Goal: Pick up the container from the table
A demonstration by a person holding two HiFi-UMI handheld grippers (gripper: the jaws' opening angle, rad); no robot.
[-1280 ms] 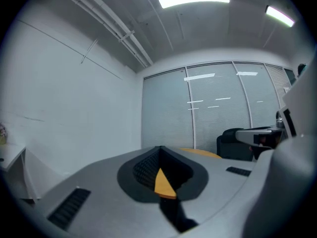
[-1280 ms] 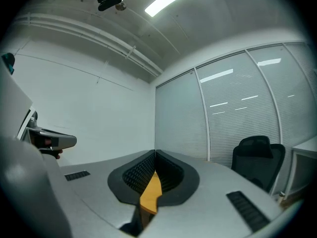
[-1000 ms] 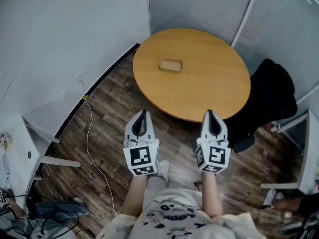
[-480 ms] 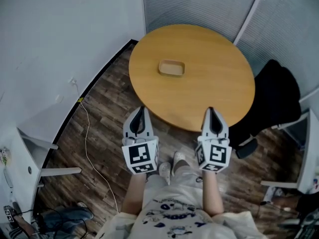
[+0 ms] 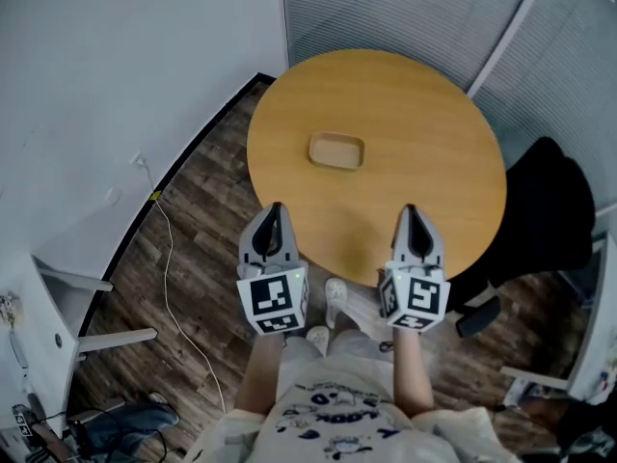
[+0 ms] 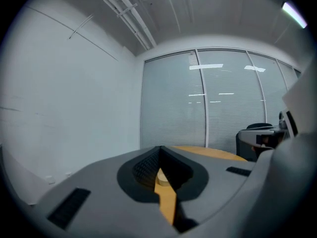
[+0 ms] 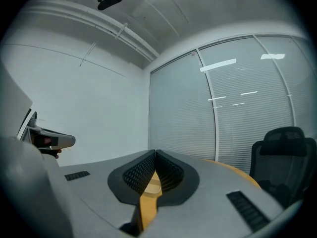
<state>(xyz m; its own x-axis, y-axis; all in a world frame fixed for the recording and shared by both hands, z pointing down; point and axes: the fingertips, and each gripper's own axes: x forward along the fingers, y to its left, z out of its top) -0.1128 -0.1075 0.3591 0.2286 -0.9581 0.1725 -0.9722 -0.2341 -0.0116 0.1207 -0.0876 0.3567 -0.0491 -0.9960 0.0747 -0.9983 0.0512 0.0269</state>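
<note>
A shallow tan container (image 5: 336,150) lies near the middle of the round wooden table (image 5: 424,162). My left gripper (image 5: 274,211) is held over the floor just short of the table's near-left rim, jaws shut and empty. The right gripper (image 5: 409,212) hovers over the table's near edge, also shut with nothing in it. Both point toward the container, which lies well ahead of them. Through the slit of the left gripper (image 6: 159,150) and of the right gripper (image 7: 154,155) only a sliver of the tabletop and container shows.
A black office chair (image 5: 545,220) stands at the table's right. A white wall (image 5: 116,75) and a cable (image 5: 178,287) on the wood floor lie to the left. Glass partitions with blinds (image 5: 405,8) close the back. White furniture (image 5: 58,297) stands at lower left.
The person has stepped closer to the table, so table and container sit lower and nearer in view. Both grippers keep the same pose, shut.
</note>
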